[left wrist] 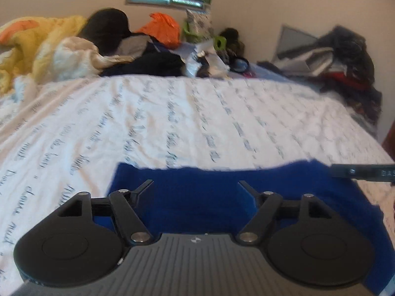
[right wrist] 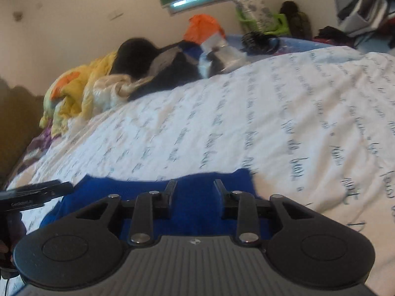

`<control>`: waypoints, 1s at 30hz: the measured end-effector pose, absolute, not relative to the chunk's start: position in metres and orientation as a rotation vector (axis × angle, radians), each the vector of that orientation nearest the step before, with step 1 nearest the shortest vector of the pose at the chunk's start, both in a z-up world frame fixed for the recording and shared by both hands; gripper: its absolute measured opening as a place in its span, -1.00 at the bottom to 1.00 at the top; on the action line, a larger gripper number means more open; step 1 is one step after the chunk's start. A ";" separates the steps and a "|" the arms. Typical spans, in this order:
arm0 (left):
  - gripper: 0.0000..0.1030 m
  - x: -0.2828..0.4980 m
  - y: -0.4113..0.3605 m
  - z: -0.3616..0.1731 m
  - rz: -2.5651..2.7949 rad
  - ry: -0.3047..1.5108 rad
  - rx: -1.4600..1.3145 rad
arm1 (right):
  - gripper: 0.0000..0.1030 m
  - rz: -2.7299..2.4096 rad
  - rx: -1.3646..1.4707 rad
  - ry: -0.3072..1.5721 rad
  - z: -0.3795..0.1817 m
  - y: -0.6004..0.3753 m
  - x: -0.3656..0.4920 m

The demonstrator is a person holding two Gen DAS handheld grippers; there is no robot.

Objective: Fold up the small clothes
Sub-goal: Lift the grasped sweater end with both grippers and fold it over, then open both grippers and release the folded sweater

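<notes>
A bright blue cloth [left wrist: 197, 197] lies flat on the white script-printed bedsheet [left wrist: 172, 113], close below both cameras. My left gripper [left wrist: 195, 185] is open, its fingers spread wide just above the cloth's near part. The right gripper's tip shows at the right edge of the left wrist view [left wrist: 363, 172]. In the right wrist view the same blue cloth [right wrist: 195, 197] lies under my right gripper [right wrist: 195, 185], which is open with nothing between its fingers. The left gripper shows at the left edge of the right wrist view [right wrist: 37, 192].
A yellow-orange blanket [left wrist: 32, 42], a cream satin cloth [left wrist: 81, 56] and dark clothes [left wrist: 148, 61] are piled at the bed's far side. An orange bag [left wrist: 163, 28] and clutter sit behind. A heap of clothes [left wrist: 345, 59] lies at the far right.
</notes>
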State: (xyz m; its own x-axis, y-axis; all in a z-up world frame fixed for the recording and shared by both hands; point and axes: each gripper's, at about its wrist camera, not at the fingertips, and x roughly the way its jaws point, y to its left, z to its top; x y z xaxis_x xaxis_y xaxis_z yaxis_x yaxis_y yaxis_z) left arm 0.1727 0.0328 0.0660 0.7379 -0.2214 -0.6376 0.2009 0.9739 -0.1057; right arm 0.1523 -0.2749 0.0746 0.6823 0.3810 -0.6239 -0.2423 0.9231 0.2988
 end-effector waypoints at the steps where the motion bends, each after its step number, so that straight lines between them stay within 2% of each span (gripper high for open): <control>1: 0.29 0.176 0.026 0.056 -0.213 0.750 0.003 | -0.42 0.316 0.148 0.791 0.061 -0.268 0.160; 2: 0.27 0.176 0.026 0.041 -0.177 0.800 0.030 | -0.43 0.292 0.121 0.773 0.048 -0.271 0.161; 4: 0.36 0.158 0.037 0.031 -0.184 0.713 0.092 | -0.43 0.316 0.157 0.677 0.036 -0.293 0.150; 7: 0.39 0.140 0.053 0.027 -0.197 0.644 0.135 | -0.43 0.341 0.368 0.671 0.028 -0.324 0.151; 8: 0.42 0.141 0.054 0.028 -0.183 0.646 0.142 | -0.43 0.340 0.375 0.675 0.028 -0.324 0.152; 10: 0.61 0.135 0.047 0.034 -0.111 0.639 0.195 | -0.42 0.270 0.357 0.711 0.040 -0.317 0.147; 11: 0.61 0.128 0.043 0.039 -0.092 0.629 0.205 | -0.42 0.223 0.364 0.738 0.048 -0.312 0.140; 12: 0.64 0.116 0.040 0.047 -0.114 0.614 0.194 | -0.35 0.218 0.372 0.735 0.057 -0.307 0.128; 14: 0.86 0.095 0.032 0.055 -0.191 0.594 0.173 | 0.08 0.307 0.325 0.698 0.067 -0.291 0.104; 15: 0.92 0.086 0.026 0.053 -0.213 0.597 0.183 | 0.42 0.320 0.273 0.700 0.068 -0.281 0.094; 16: 0.92 0.080 0.019 0.046 -0.232 0.618 0.204 | 0.48 0.314 0.211 0.719 0.064 -0.271 0.087; 18: 0.92 0.069 0.022 0.026 -0.246 0.632 0.212 | 0.47 0.310 0.053 0.748 0.046 -0.261 0.075; 20: 0.93 0.067 0.040 0.026 -0.245 0.657 0.153 | 0.47 0.350 -0.069 0.652 0.034 -0.265 0.052; 23: 0.92 0.056 0.049 0.031 -0.222 0.643 0.220 | 0.48 0.324 -0.040 0.703 0.045 -0.274 0.047; 24: 0.89 0.052 0.048 0.037 -0.208 0.652 0.232 | 0.48 0.283 -0.033 0.731 0.052 -0.272 0.046; 25: 0.74 0.049 0.044 0.044 -0.206 0.654 0.229 | 0.49 0.261 -0.007 0.743 0.059 -0.269 0.043; 26: 0.73 0.044 0.038 0.051 -0.217 0.636 0.219 | 0.50 0.268 0.024 0.739 0.065 -0.267 0.037; 28: 0.85 0.032 0.024 0.056 -0.264 0.595 0.215 | 0.61 0.340 0.063 0.726 0.071 -0.257 0.024; 30: 0.91 0.029 0.011 0.044 -0.298 0.625 0.253 | 0.63 0.368 0.011 0.764 0.062 -0.243 0.020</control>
State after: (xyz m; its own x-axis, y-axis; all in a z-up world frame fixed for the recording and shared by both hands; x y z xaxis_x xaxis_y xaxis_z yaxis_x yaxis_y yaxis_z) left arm 0.0289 0.0110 0.0442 0.7711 -0.1961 -0.6057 0.3469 0.9272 0.1415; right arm 0.0200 -0.2428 0.0621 0.6616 0.3300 -0.6734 -0.3218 0.9360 0.1426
